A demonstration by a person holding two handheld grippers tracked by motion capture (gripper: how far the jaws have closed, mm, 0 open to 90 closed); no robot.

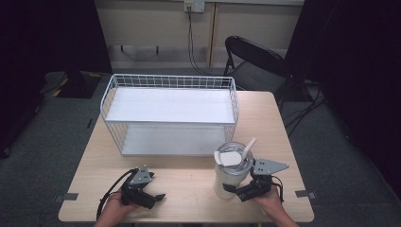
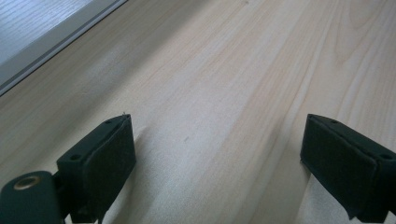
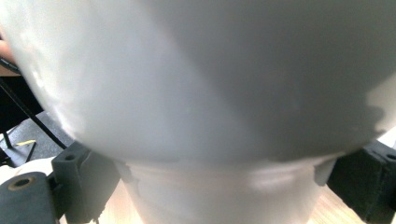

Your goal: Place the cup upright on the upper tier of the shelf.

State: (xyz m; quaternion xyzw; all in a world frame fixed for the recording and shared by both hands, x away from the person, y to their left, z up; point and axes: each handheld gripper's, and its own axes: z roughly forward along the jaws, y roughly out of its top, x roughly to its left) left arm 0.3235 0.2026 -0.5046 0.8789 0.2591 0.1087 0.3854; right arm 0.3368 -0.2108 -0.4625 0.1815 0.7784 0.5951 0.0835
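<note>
high view first: a white wire shelf rack [image 1: 170,113] with two solid tiers stands across the far half of the pale wooden counter [image 1: 189,177], and beyond the counter's far right corner is a black folding chair [image 1: 257,64], with a cable hanging from a wall socket behind. nothing lies between the rack and the near edge except the two tools and a tumbler. the white tumbler [image 1: 231,172] stands upright near the front right, just in front of the rack's lower tier; it has a clear lid with a white flap and a white straw leaning to the right. the right claw [image 1: 236,190] has its jaws around the tumbler's narrower base, one on each side; in the right gripper view the tumbler [image 3: 205,93] bulges wide above them, though real contact i cannot tell. the left claw [image 1: 153,198] rests low at front left, jaws spread wide over bare wood, holding nothing.
</note>
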